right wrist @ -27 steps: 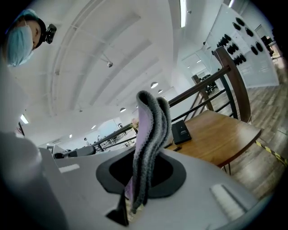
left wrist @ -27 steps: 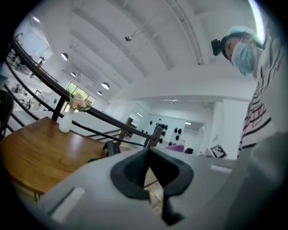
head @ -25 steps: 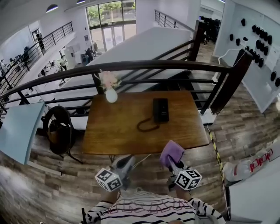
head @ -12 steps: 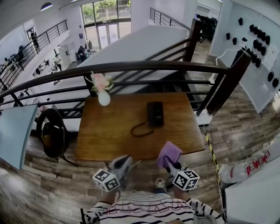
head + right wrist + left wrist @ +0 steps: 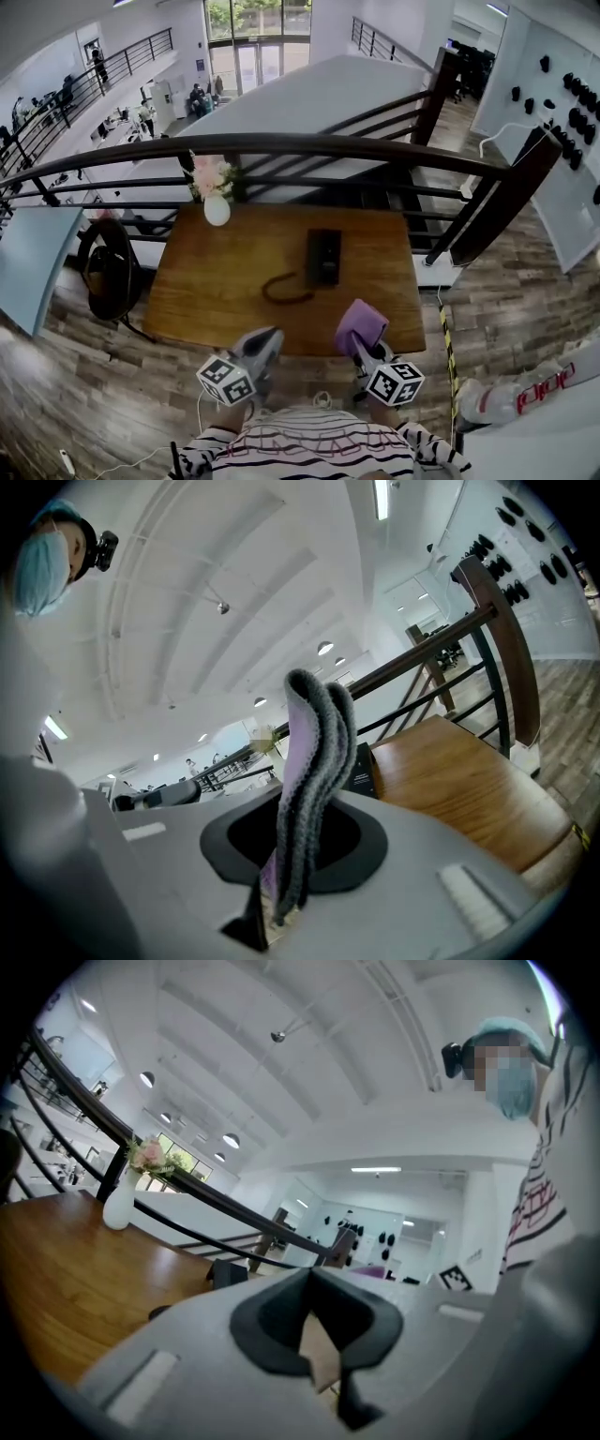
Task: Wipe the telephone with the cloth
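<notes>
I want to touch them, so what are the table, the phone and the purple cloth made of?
The table looks like wood: brown, streaky grain, a mild sheen. The telephone seems to be black plastic, smooth and dull, though it shows small. The cloth looks like soft knitted fabric: purple with grey ribbed edges, folding limply.

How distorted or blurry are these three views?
Head view: fisheye bows the railing into an arc, table sharp. Left gripper view: dark rounded corners, foreground soft, vase clear. Right gripper view: the cloth sharp, edges curved and dark.
</notes>
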{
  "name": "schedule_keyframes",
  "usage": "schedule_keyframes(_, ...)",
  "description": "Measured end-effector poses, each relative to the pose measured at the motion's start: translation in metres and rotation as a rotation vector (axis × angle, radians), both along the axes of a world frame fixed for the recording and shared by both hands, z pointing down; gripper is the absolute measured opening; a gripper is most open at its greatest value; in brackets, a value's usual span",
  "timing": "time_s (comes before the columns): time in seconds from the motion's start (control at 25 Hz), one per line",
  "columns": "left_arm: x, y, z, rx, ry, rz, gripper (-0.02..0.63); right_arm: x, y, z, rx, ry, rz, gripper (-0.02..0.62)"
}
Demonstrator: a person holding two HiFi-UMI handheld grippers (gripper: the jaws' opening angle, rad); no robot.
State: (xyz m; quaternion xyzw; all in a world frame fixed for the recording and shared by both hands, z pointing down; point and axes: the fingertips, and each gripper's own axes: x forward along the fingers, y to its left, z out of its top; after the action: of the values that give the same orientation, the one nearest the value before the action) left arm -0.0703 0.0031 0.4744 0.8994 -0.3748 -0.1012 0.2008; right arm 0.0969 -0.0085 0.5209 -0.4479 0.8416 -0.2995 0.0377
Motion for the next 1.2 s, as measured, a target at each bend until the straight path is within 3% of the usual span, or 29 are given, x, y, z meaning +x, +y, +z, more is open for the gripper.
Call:
schedule_keyframes(0.32, 0.042, -0.031, 0.009, 0.004, -0.006, -0.104, -0.002, 0.033, -0.049, 0.012, -0.002, 0.014, -0.122, 0.052)
schedule_keyframes(0.6, 0.039, -0.046, 0.015, -0.006, -0.005, -0.15, -0.002, 0.033, -0.077, 0.017, 0.005, 0.024, -0.161, 0.051)
schedule_keyframes(1.2, -0.003, -0.158, -0.001, 0.024, 0.0, -0.013, -0.002, -0.026, -0.181, 0.012, 0.027, 0.048, -0.082, 0.051)
